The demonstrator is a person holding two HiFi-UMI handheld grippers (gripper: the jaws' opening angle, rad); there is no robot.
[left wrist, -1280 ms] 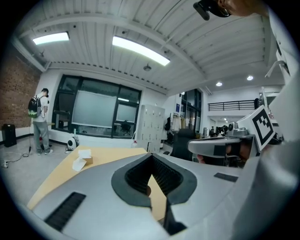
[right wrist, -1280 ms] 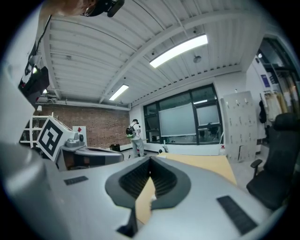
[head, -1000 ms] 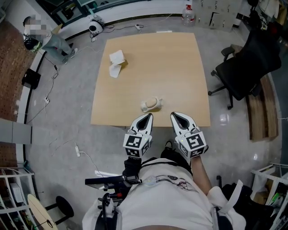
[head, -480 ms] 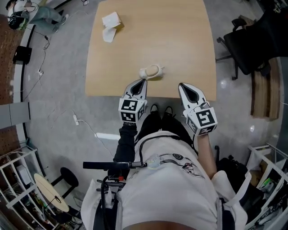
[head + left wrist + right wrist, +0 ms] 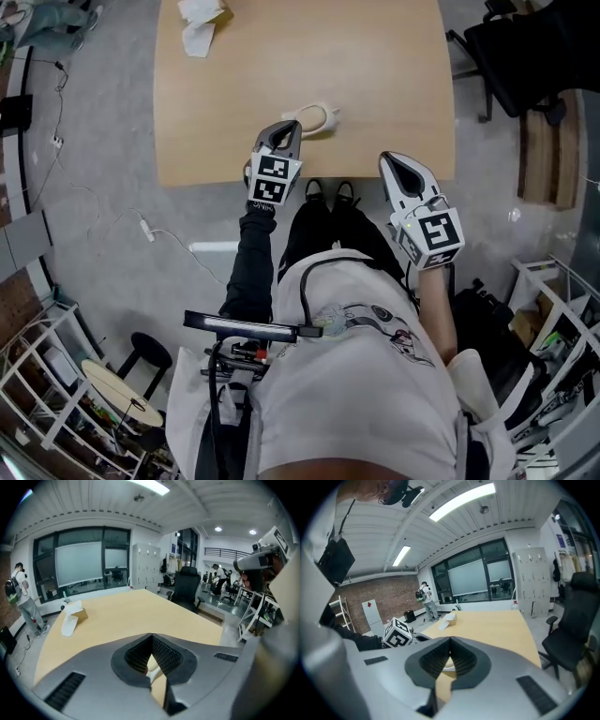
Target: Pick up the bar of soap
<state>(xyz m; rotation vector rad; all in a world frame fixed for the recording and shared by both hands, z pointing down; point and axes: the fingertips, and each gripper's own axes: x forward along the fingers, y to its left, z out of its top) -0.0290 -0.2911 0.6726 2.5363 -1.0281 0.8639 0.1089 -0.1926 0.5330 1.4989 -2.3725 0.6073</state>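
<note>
Moved up just beside the bar of soap (image 5: 316,119): left gripper (image 5: 292,126), jaws together, empty.
Well right of the soap, right gripper (image 5: 388,159) likewise closed, empty.

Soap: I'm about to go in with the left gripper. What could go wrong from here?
1. The left gripper has its jaws together right beside the soap. Moving in like that would likely shove the soap, not grasp it, so open first.
2. The soap sits toward the near edge of the table. A push back toward you might send it off.
</note>
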